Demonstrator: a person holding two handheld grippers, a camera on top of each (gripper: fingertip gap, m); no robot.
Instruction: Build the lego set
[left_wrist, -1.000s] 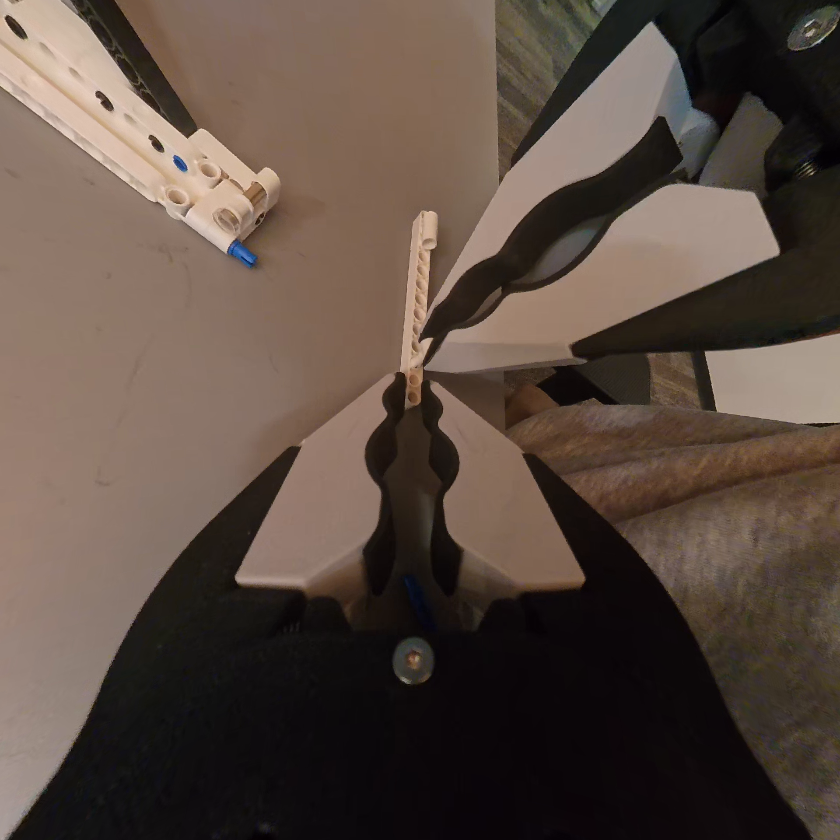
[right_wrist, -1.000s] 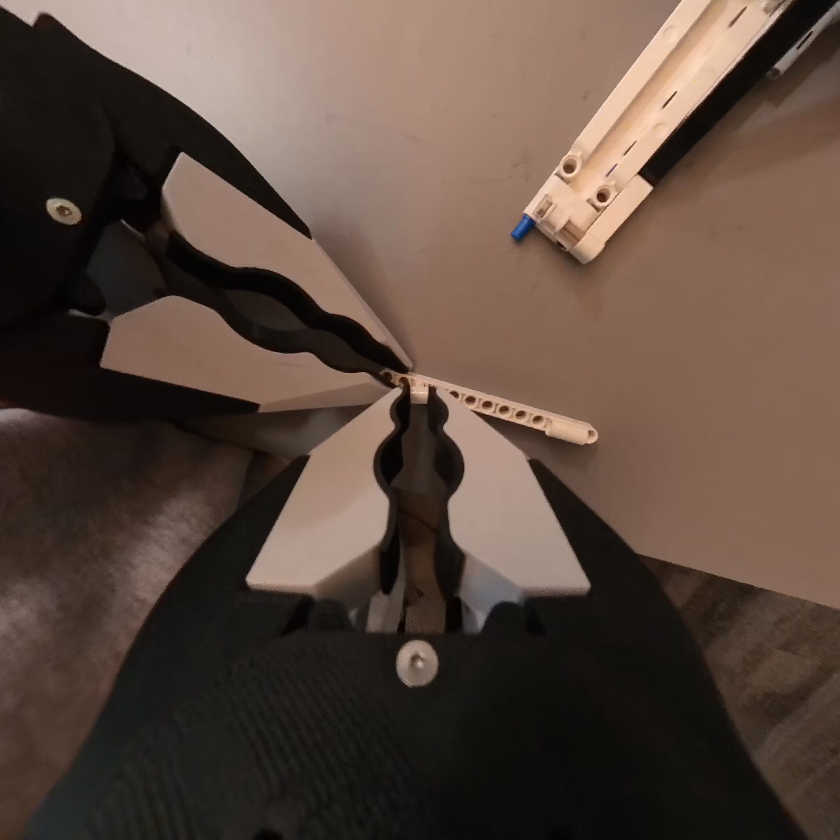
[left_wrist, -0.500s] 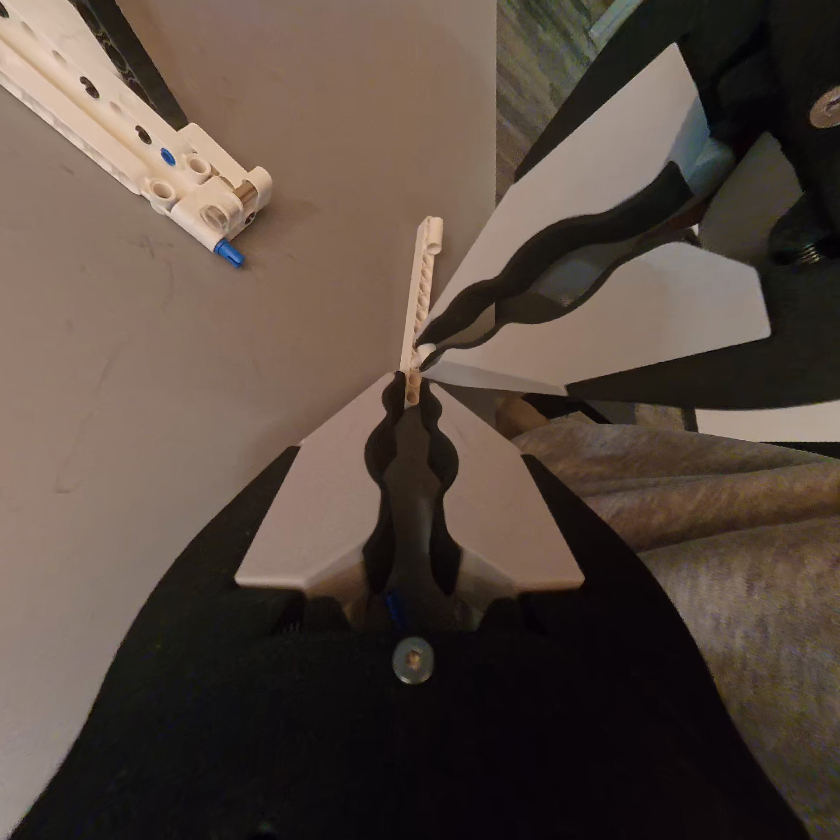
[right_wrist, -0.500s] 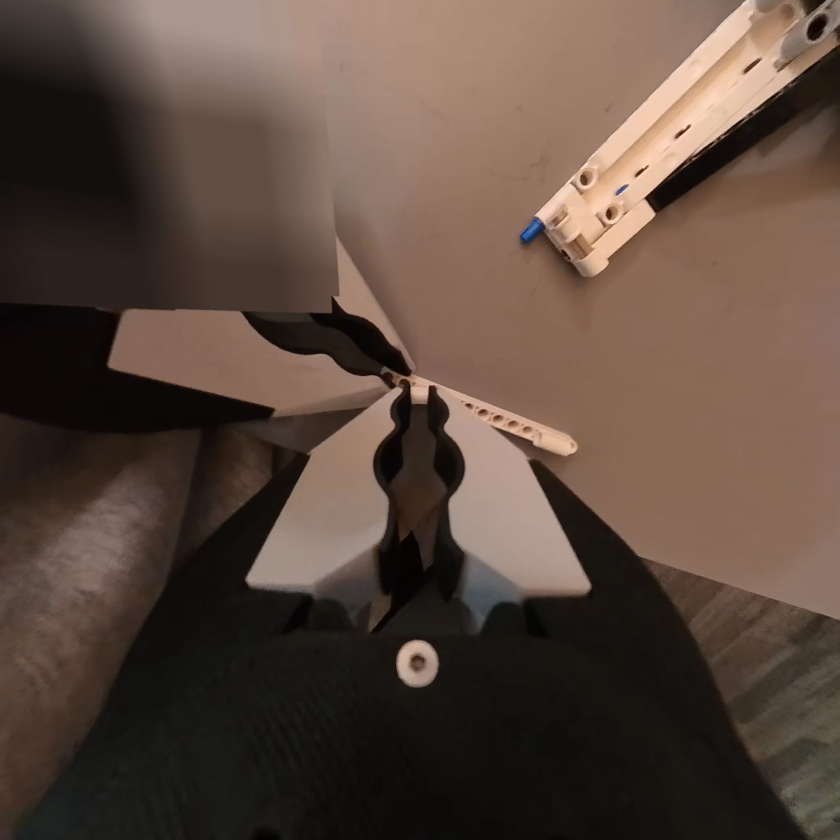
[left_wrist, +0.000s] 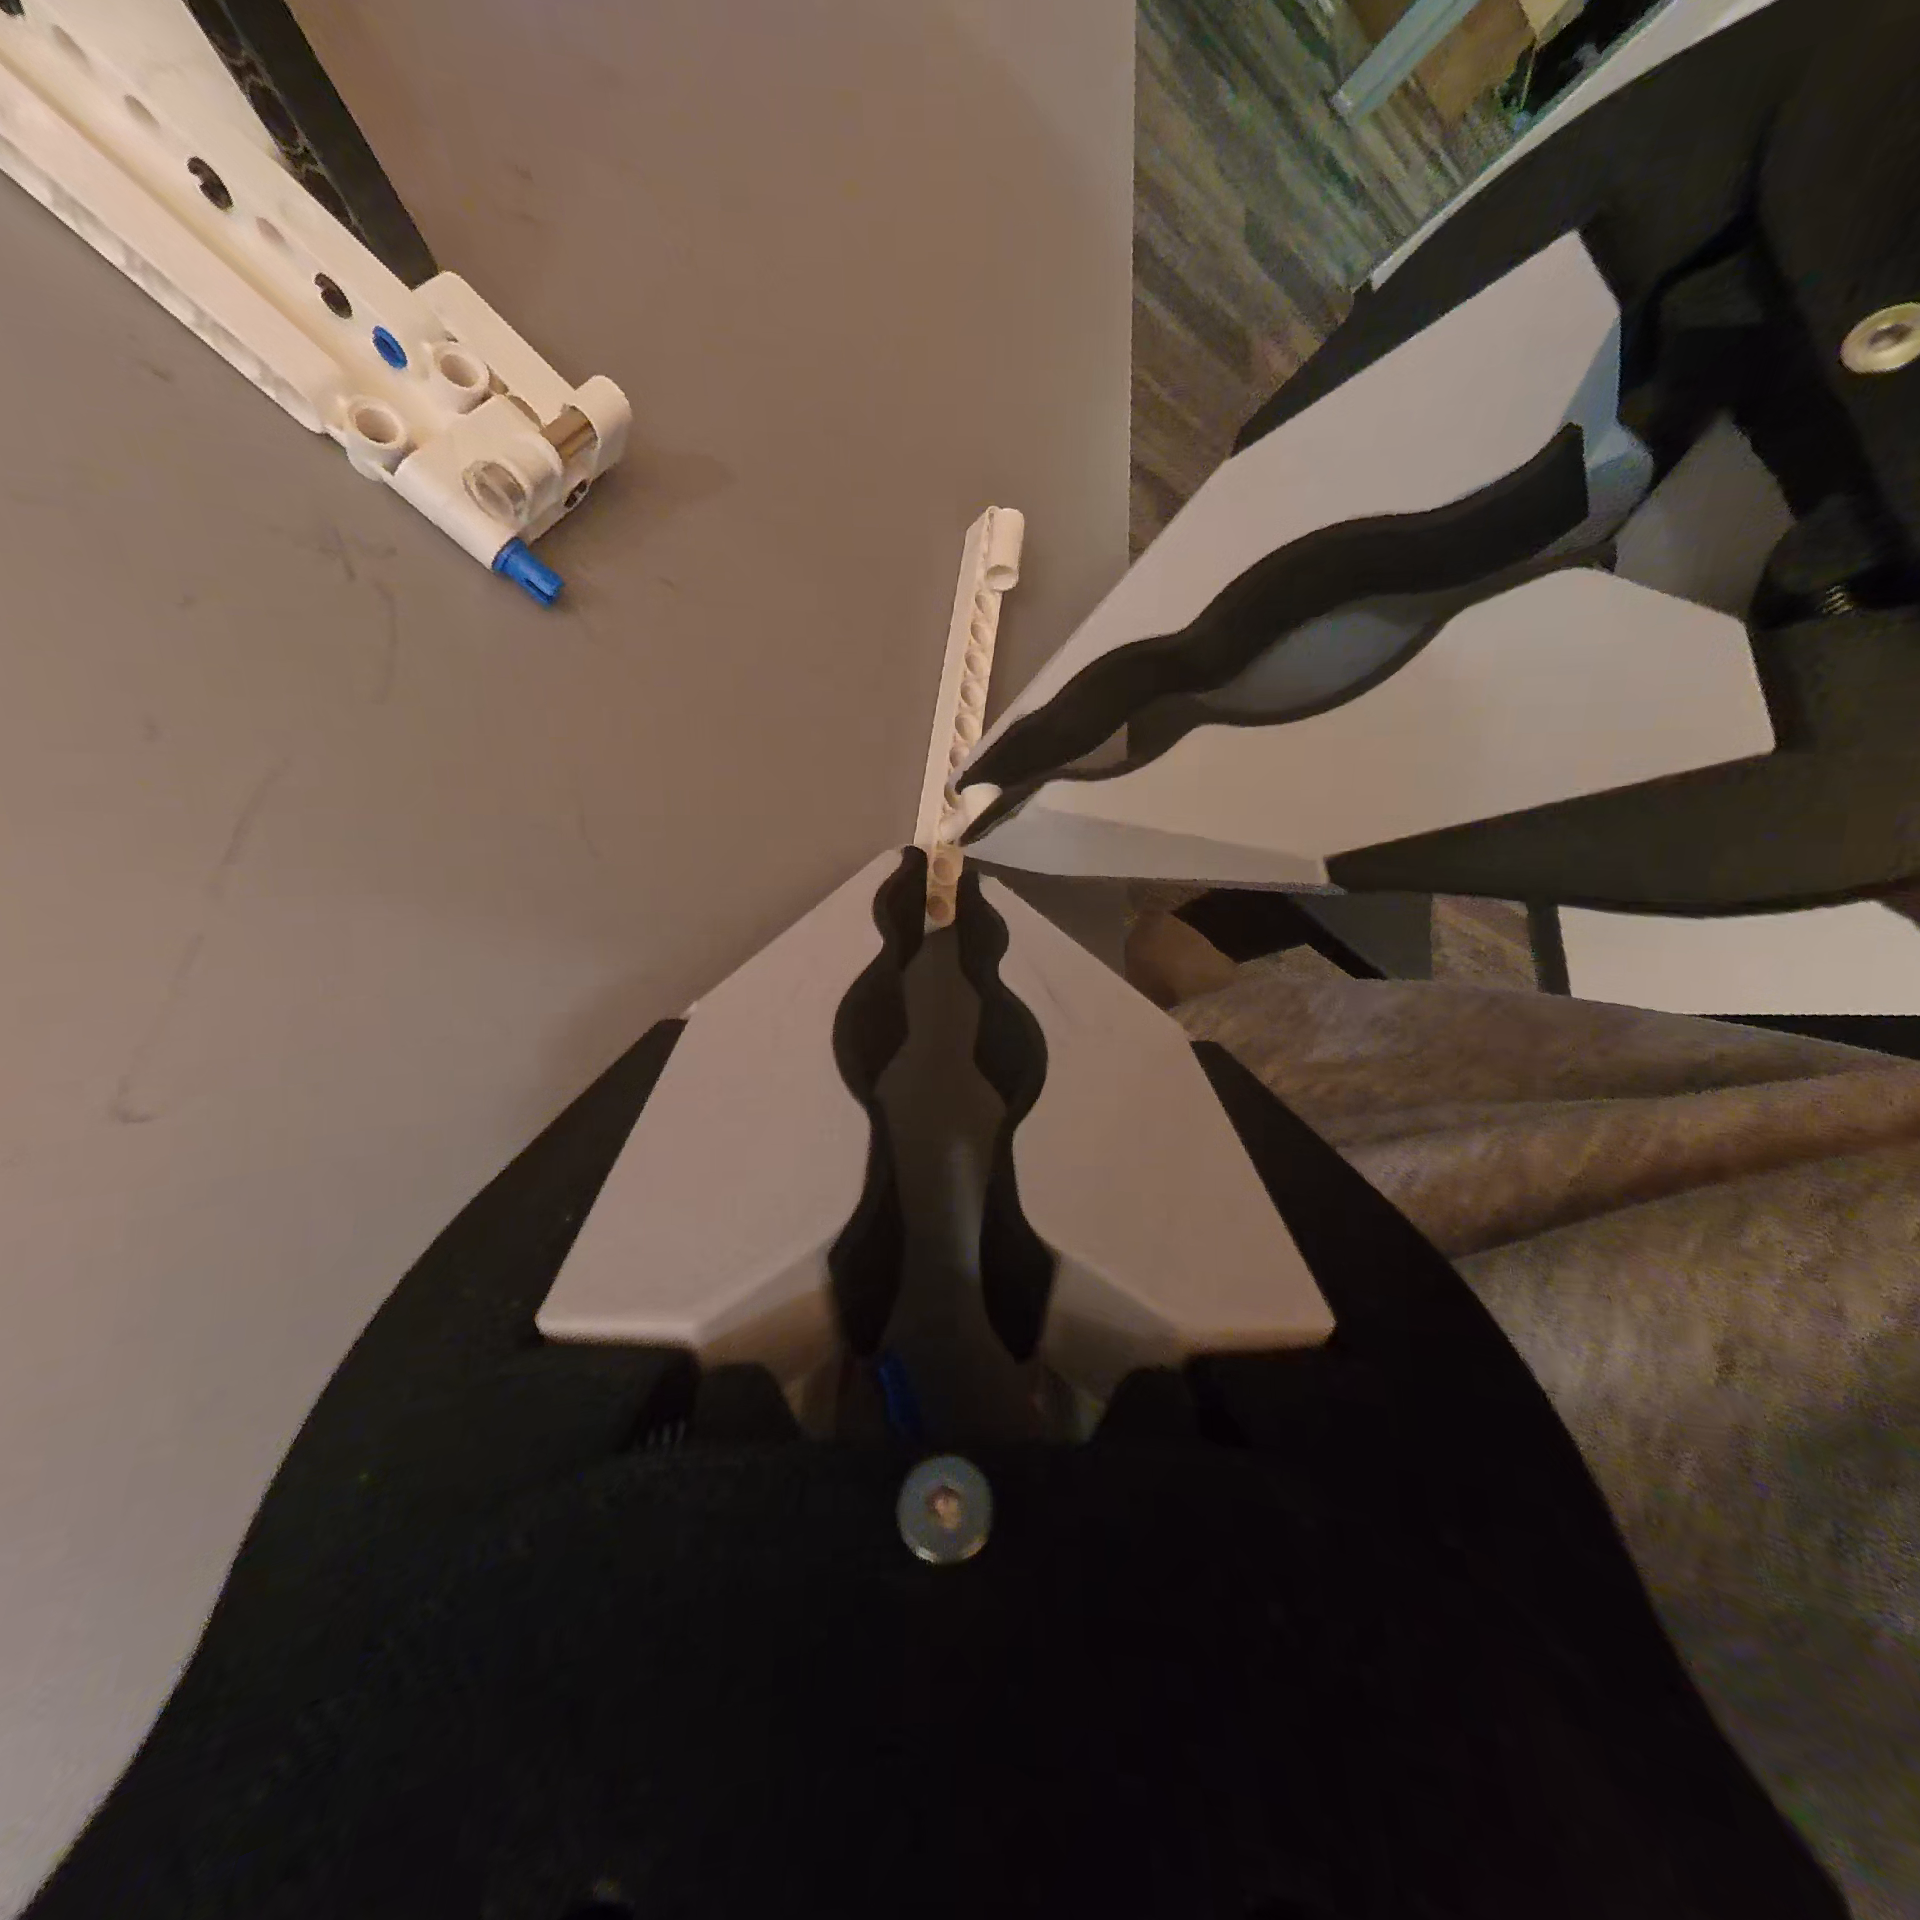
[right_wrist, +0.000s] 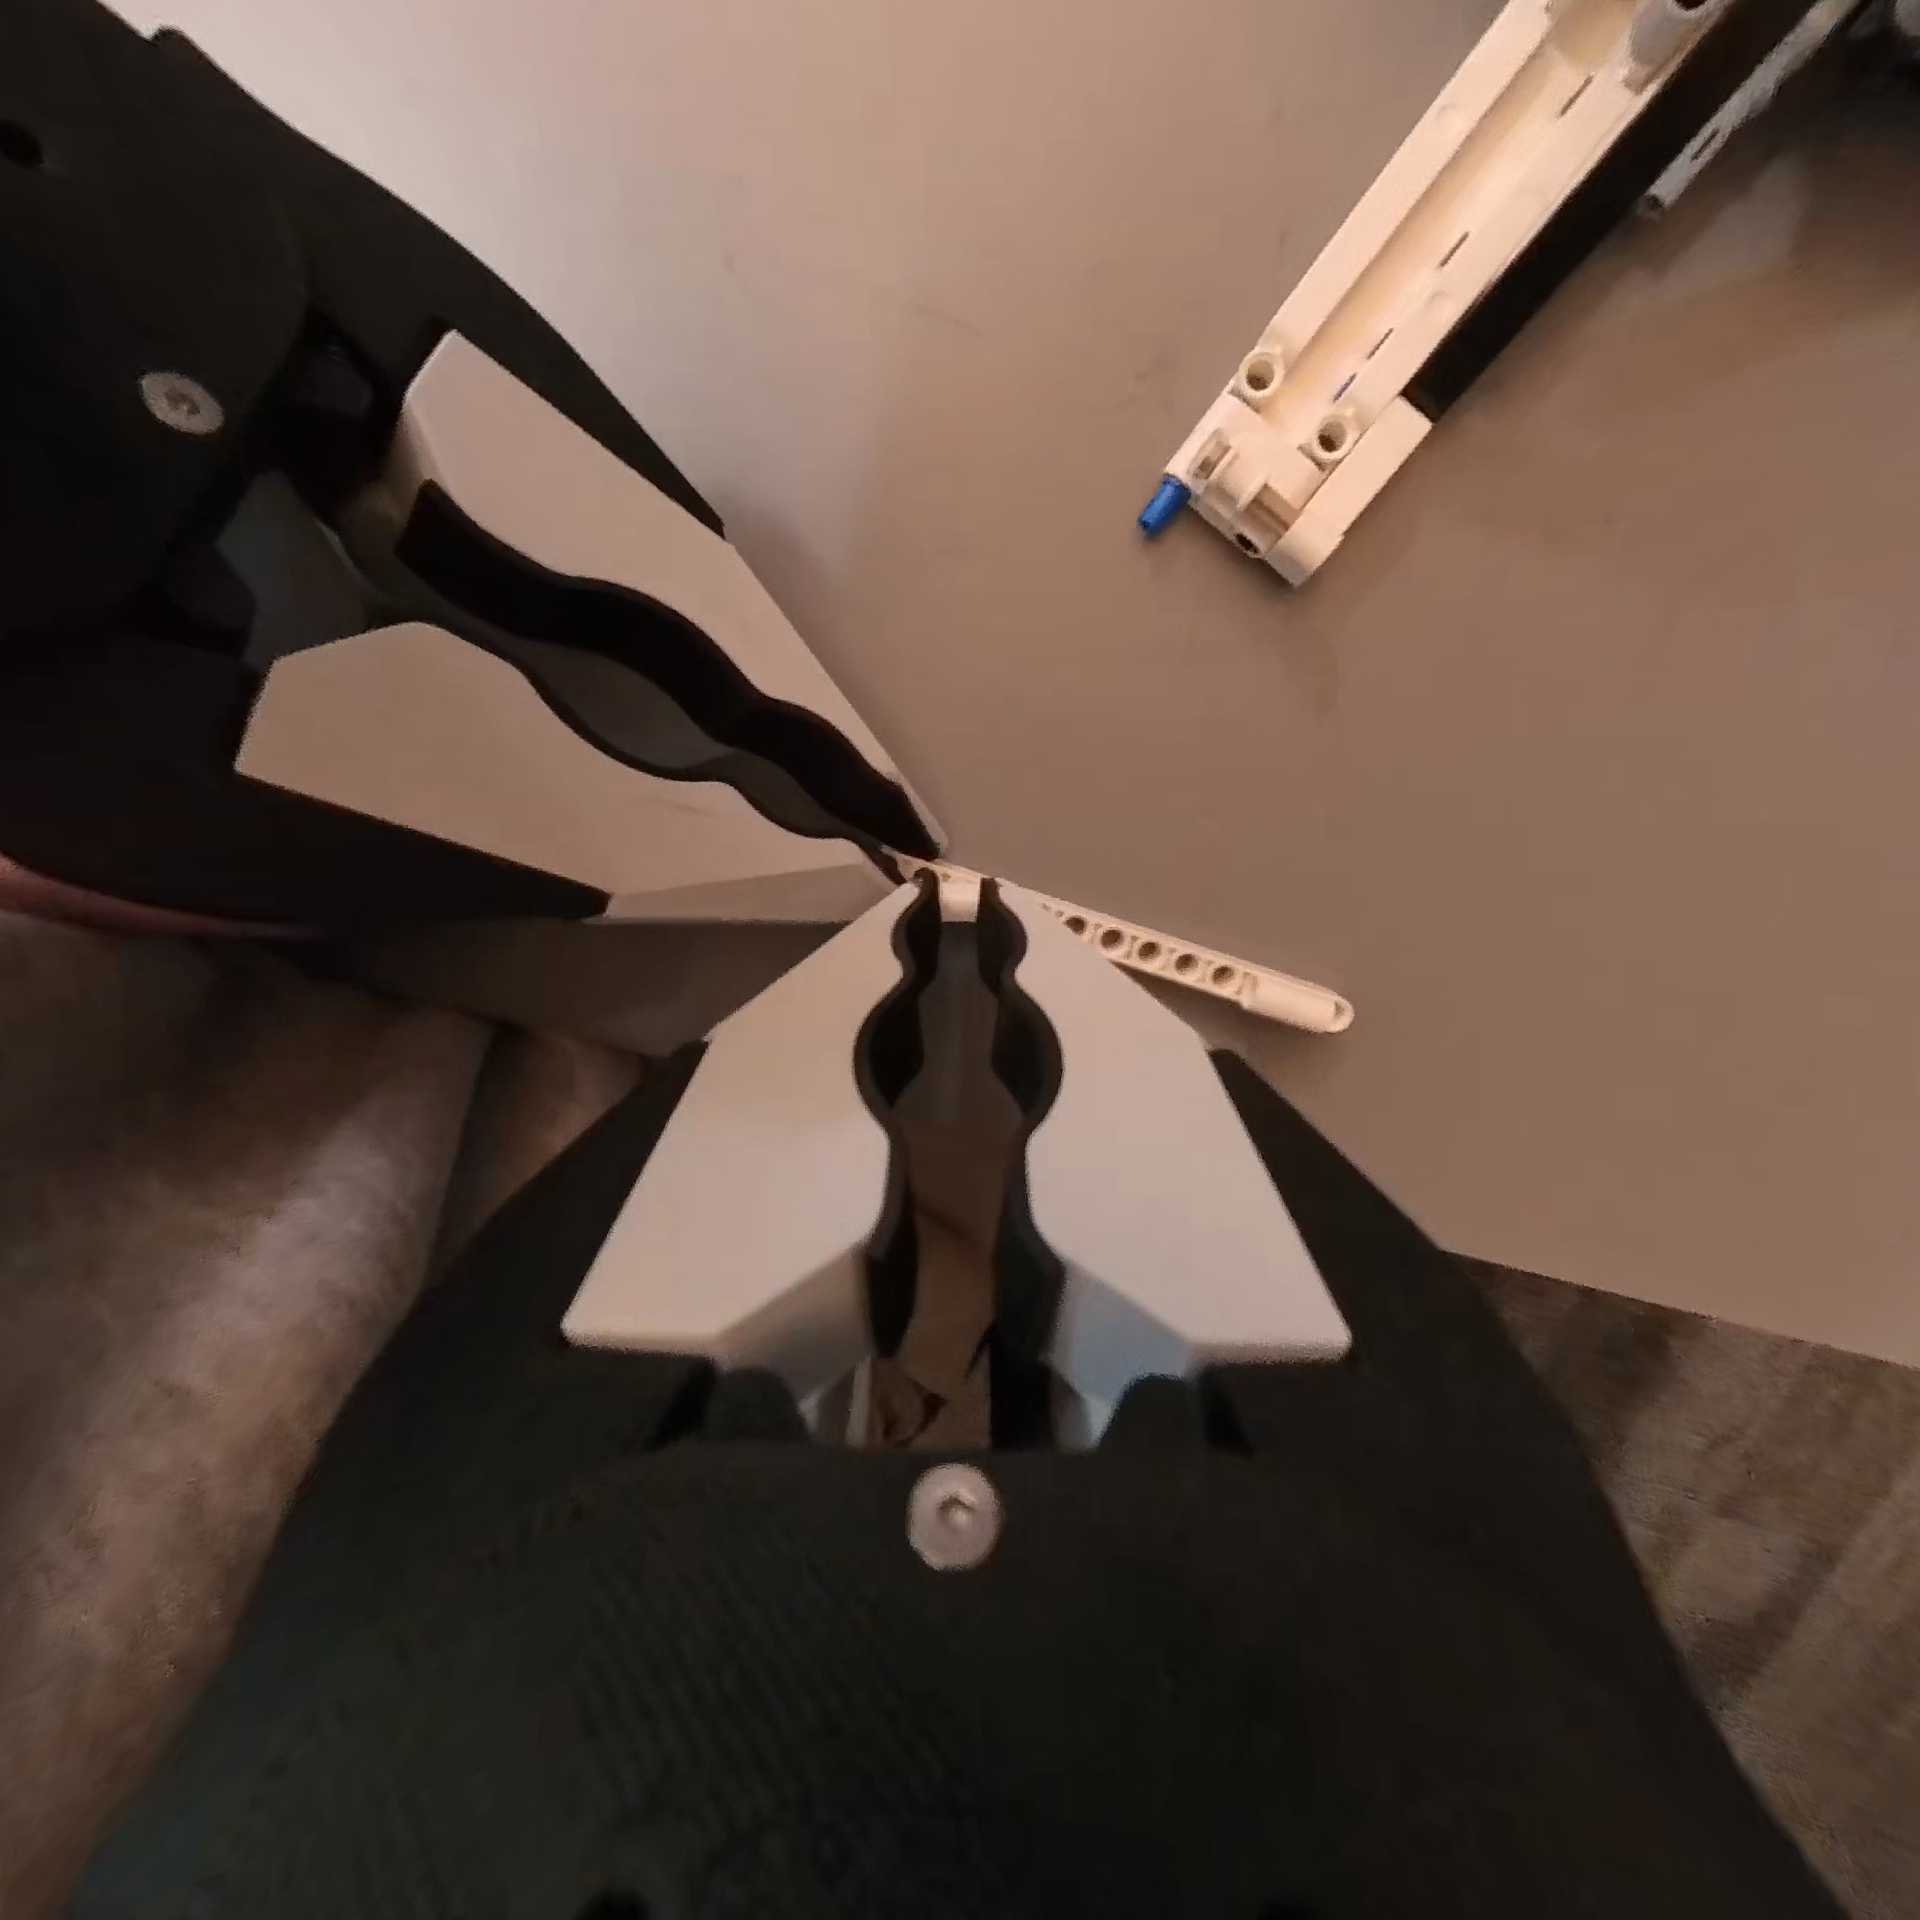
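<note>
I am holding a long white holed beam (left_wrist: 966, 686) by its near end with my left gripper (left_wrist: 940, 883), whose two fingers are clenching on that end so that the rest of the beam is sticking straight out ahead of the tips, over the grey table (left_wrist: 312, 831). In the right wrist view the same beam (right_wrist: 1184, 961) is running off to the right from where both sets of tips are meeting, its far rounded end hanging free above the table (right_wrist: 1455, 831).

My right gripper (right_wrist: 956, 891) is coming in across the beam from the side, just ahead of the left gripper's tips. Its fingers are pinching a small white piece (left_wrist: 975, 798) against the beam's side at the holes nearest the left grip; the piece is too small and too hidden by the black pads for me to say what kind it is, or whether it is seated in a hole.

Well apart from the grippers, on the far part of the table, the larger white assembly (left_wrist: 312, 312) is lying flat with a blue pin (left_wrist: 532, 574) poking out of its near corner. In the right wrist view that assembly (right_wrist: 1455, 312) is sitting at the upper right, the blue pin (right_wrist: 1161, 506) pointing down-left.

Grey fabric (left_wrist: 1558, 1195) is showing below the table edge.
</note>
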